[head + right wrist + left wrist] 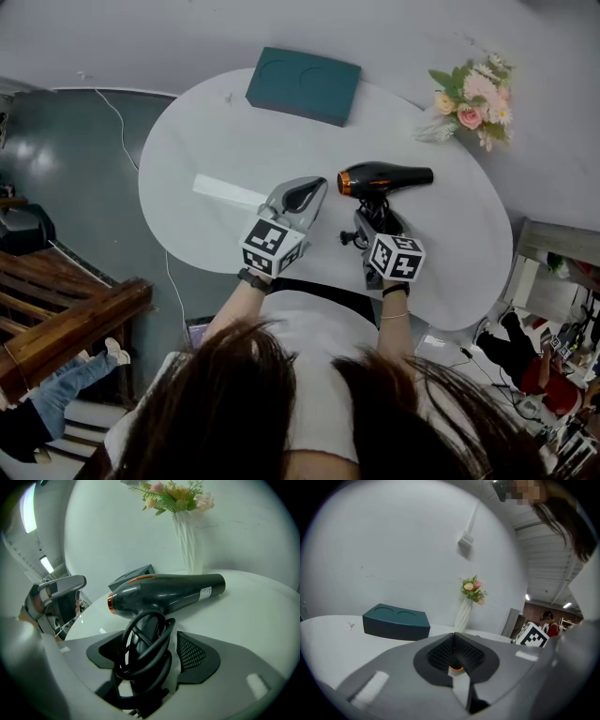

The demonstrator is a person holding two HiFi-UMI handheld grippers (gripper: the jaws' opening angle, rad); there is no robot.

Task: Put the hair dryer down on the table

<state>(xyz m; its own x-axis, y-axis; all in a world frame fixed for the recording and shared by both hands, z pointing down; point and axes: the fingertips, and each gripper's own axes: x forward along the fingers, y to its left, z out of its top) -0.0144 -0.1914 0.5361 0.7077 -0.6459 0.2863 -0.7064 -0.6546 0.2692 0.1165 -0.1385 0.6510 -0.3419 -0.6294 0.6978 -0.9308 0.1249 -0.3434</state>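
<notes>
While the hair dryer (384, 178) lies on its side on the white table (206, 141), barrel toward three o'clock, its handle and coiled cord (168, 632) sit between the right gripper's (370, 217) widely spread jaws, pads clear of both. At its nine o'clock the left gripper (305, 194) is pressed together, empty. A teal box (303, 84) sits at eleven and flowers (473, 98) at two.

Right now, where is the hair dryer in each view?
Head view: hair dryer right of centre, lying on the table, by the right tool.
Left gripper view: not in it.
Right gripper view: centre, handle between the open jaws.
Shared landmark: the flowers.
</notes>
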